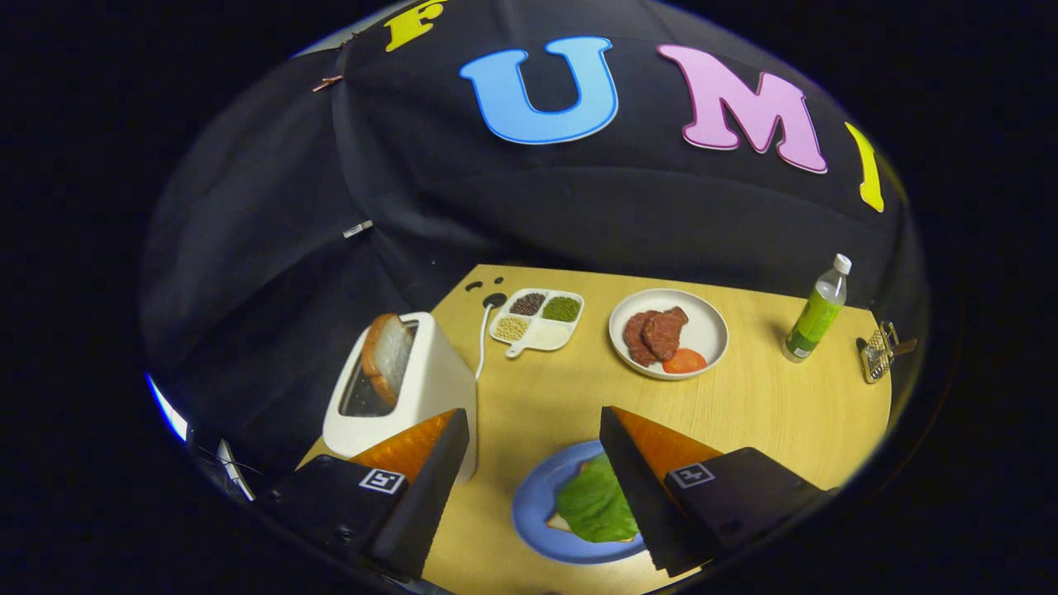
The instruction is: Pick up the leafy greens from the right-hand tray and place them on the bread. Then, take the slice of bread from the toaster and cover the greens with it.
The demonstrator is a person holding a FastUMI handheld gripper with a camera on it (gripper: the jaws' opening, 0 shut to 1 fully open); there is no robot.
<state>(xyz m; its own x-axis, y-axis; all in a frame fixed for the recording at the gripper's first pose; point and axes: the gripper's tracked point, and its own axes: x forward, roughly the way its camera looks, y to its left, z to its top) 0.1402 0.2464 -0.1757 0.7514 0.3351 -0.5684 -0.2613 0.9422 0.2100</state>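
Note:
My gripper (pixel 533 426) stands open above the wooden table, with nothing between its fingers. Below and between the fingers, close to the right one, lies a blue plate (pixel 533 508). On it a leafy green (pixel 597 504) covers a slice of bread (pixel 558 522), of which only a corner shows. The right finger hides part of both. A white toaster (pixel 413 388) stands just beyond the left finger, with a slice of bread (pixel 387 355) sticking up out of its slot.
Farther back on the table (pixel 769 405) are a white divided tray (pixel 539 321) of seeds and beans, a white plate (pixel 702 330) with meat and a tomato slice, a green bottle (pixel 817 312) and a small metal object (pixel 878 354) at the right edge.

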